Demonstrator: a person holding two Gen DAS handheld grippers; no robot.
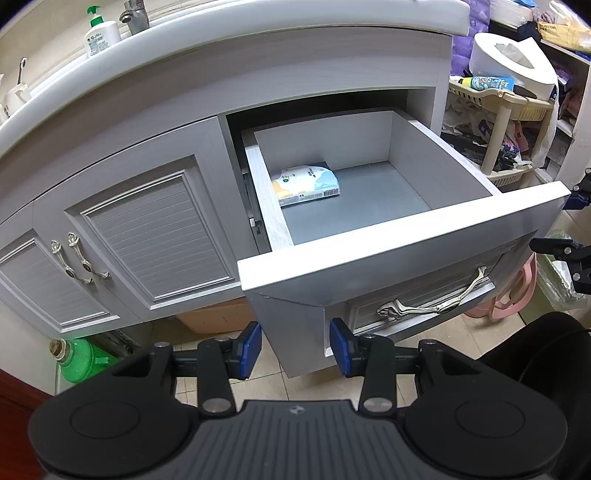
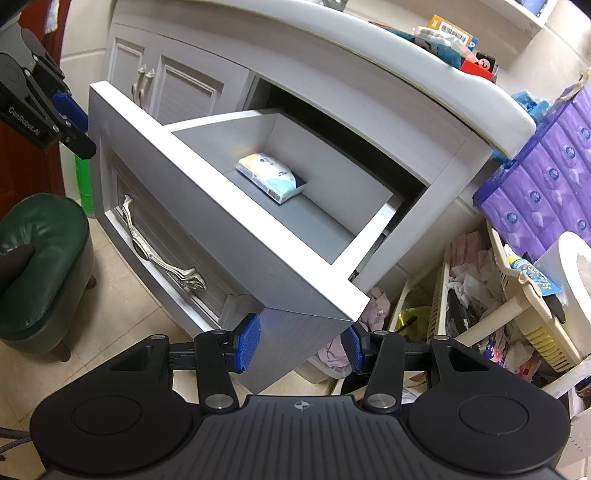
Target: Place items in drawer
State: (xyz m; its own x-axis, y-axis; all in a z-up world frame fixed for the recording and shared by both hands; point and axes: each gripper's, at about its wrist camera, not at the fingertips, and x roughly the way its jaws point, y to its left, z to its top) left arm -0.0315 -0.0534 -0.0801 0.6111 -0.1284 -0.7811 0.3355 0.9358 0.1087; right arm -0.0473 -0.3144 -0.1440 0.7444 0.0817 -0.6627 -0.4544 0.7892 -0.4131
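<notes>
From the left wrist camera, the pale grey wooden drawer (image 1: 402,236) of the washstand cabinet stands pulled well out. A soft white tissue packet printed in blue and yellow (image 1: 306,183) lies flat on the drawer's grey floor, against the left wall and towards the back. The left gripper (image 1: 295,349) with its blue pads hangs in front of the drawer's lower front corner, its jaws parted with nothing between them. An ornate silver handle (image 1: 436,301) runs across the drawer front. To the left are louvred grey cabinet doors (image 1: 155,240), and on the white basin rim above stands a white pump bottle with a green top (image 1: 99,33). At the right edge, part of the right gripper (image 1: 569,258) shows.

From the right wrist camera, the same drawer (image 2: 229,221) is seen from its right corner, and the tissue packet (image 2: 271,177) rests on the floor near the far wall. The right gripper (image 2: 301,347) is spread apart and grasps nothing; the drawer's corner shows behind the gap. The left gripper (image 2: 70,107) appears at upper left, beside the drawer front. A dark green padded stool (image 2: 40,266) stands on the tiled floor to the left, and a purple pack of toilet rolls (image 2: 546,177) sits to the right.
</notes>
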